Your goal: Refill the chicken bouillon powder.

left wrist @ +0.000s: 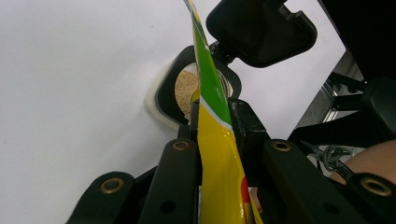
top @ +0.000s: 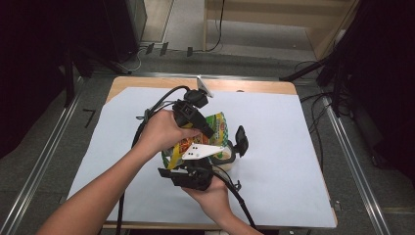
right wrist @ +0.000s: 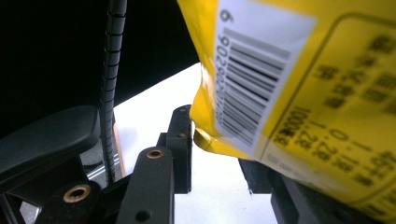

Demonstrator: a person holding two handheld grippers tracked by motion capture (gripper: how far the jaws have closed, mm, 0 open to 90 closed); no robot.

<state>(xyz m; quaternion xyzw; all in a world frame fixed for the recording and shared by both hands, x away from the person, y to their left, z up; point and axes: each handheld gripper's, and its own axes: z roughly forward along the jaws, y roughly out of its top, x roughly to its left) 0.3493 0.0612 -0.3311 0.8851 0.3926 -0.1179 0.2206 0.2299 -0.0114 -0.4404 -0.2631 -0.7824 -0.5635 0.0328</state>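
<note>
From the high view, both hands meet over the middle of the bench (top: 274, 122), which is covered by a white sheet. The left claw (top: 208, 128) comes down from above onto a yellow and green snack bag (top: 215, 125), and the right claw (top: 193, 171) reaches in from the near side toward the bag's lower end. Just beside them sits a pale cup (top: 226, 155) with a dark hinged lid (top: 241, 140) flipped up. The bag is tilted over the cup, so this looks like pouring. The crowding is the risk here: two claws, a bag and a light cup in one spot, and any nudge from the right claw could tip the cup.

In the left gripper view, the left claw (left wrist: 215, 135) is clamped on the thin edge of the bag (left wrist: 215, 154), jaws nearly together with the film between them. Below, the cup (left wrist: 161, 109) holds tan crumbs (left wrist: 186, 91). The bag's mouth hangs partly beside the rim, so contents could fall onto the sheet if the tilt grows before it is centred. A slick film held only by an edge may also slip.

In the right gripper view, the right claw (right wrist: 219, 154) stands partly apart, with a corner of the bag (right wrist: 299, 74) hanging between its jaws; I cannot tell whether the pads press on it. If they do not, the bag's lower end is unsupported and may swing.
</note>
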